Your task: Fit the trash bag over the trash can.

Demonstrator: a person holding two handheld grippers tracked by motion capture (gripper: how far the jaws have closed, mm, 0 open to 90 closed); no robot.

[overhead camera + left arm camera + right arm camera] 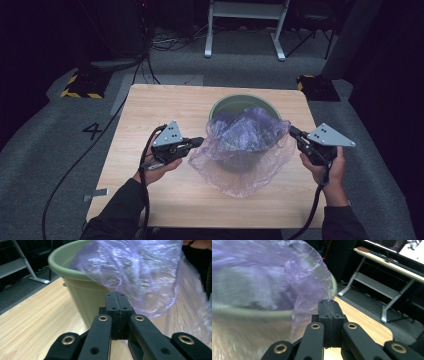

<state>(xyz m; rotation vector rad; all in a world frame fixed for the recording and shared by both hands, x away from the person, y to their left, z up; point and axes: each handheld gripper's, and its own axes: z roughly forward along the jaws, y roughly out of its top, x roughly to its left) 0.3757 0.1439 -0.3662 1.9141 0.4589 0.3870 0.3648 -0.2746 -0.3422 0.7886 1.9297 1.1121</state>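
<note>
A: Where's the bag right now?

B: The purple plastic bag (243, 145) sits just right of centre in the high view, draped over the green bucket (235, 103) on the desk (150, 107), with loose film spilling down the bucket's front toward the bottom of the frame.

A: And the fingers?

B: Both pairs are clenched. The left gripper (199, 141) pinches the bag's edge at its left side; in the left gripper view a wisp of film runs right into the closed seam. The right gripper (293, 132) is clamped on the bag's right edge; in the right gripper view film sits at its tips.

A: How will it handle?

B: Very light, thin and limp, I'd judge, and slippery. It'll stretch or tear before it resists. The hem is the place to hold; a grip on a single layer could slip out.

A: The bucket?

B: Stiff, but probably light enough to tip if the film drags on its rim.

A: Room to move?

B: Bare desk lower left and lower right. The desk's right edge lies close beside the right gripper.
</note>
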